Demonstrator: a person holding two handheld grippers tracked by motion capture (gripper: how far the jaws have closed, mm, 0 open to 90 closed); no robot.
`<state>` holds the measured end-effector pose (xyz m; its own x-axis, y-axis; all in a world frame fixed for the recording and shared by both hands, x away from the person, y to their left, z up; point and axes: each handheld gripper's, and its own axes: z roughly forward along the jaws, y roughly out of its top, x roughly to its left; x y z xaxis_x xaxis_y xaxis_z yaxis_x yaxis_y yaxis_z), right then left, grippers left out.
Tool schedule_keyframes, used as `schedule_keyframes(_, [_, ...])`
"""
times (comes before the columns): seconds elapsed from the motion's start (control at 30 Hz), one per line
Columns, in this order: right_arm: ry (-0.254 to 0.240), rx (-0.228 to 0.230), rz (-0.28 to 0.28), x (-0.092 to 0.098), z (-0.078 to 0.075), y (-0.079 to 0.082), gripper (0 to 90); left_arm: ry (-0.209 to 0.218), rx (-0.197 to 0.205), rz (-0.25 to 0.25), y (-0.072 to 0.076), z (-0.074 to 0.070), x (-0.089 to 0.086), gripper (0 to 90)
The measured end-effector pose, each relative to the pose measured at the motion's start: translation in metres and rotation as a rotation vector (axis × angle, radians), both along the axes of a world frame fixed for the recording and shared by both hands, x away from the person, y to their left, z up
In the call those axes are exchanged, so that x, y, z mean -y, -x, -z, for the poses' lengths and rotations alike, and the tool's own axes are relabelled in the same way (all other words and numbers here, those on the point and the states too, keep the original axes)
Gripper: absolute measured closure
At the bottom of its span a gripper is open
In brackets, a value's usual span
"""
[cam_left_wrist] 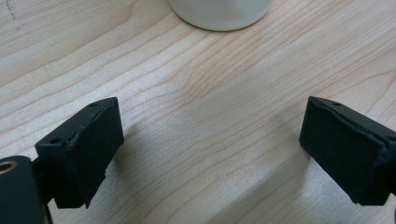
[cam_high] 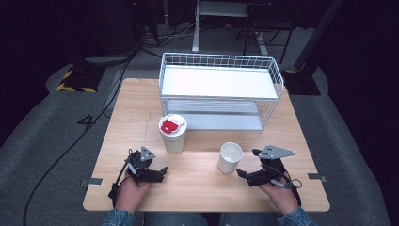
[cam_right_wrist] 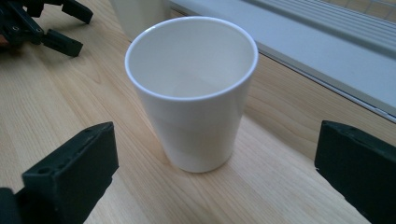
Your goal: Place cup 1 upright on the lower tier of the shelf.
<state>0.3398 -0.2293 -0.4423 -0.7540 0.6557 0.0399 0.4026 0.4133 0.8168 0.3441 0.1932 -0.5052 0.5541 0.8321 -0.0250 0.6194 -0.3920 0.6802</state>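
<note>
A white wire rack (cam_high: 221,89) with two shelves is set at the far side of a light wooden table (cam_high: 141,108). Grey carpet (cam_high: 42,132) is seen around the table, and a black cable (cam_high: 70,146) is laid across it at the left. A yellow-and-black striped base (cam_high: 75,81) is seen farther back at the left.

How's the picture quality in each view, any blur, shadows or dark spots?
High view: the light wooden table is evenly lit, the surroundings dark. Left gripper view: sharp wood grain, soft shadows beside the jaws. Right gripper view: the open white cup is sharp, the white wire shelf rack behind is soft.
</note>
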Motion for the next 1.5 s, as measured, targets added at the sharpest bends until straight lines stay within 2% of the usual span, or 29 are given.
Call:
schedule_keyframes(0.2, [-0.006,-0.014,-0.029,-0.014,0.004,-0.006,0.0,0.000,0.000,0.000,0.000,0.000,0.000,6.9])
schedule_keyframes(0.57, [-0.021,-0.039,-0.056,-0.027,0.016,-0.016,0.0,0.001,0.000,0.000,0.000,0.000,0.000,6.8])
schedule_keyframes(0.7, [-0.025,-0.039,-0.055,-0.030,0.019,-0.018,0.0,0.000,0.000,0.000,0.000,0.000,0.000,6.8])
schedule_keyframes(0.83, [-0.006,-0.050,-0.046,-0.032,0.024,-0.021,1.3,0.000,0.000,0.000,0.000,0.000,0.000,6.8])
schedule_keyframes(0.87, [0.006,-0.057,-0.050,-0.033,0.027,-0.023,4.2,0.000,0.000,0.000,0.000,0.000,0.000,6.8])
schedule_keyframes(1.03, [-0.009,-0.058,-0.048,-0.034,0.030,-0.024,8.5,0.000,0.000,0.000,0.000,0.000,0.000,6.8])
schedule_keyframes(1.13, [-0.008,-0.065,-0.057,-0.035,0.032,-0.026,15.8,0.000,0.000,0.000,0.000,0.000,0.000,6.8])
schedule_keyframes(1.27, [0.000,-0.061,-0.061,-0.035,0.032,-0.026,20.7,0.000,0.000,0.000,0.000,0.000,0.000,6.8])
schedule_keyframes(1.5, [0.010,-0.054,-0.066,-0.036,0.032,-0.025,21.7,0.000,0.000,0.000,0.000,0.000,0.000,6.8])
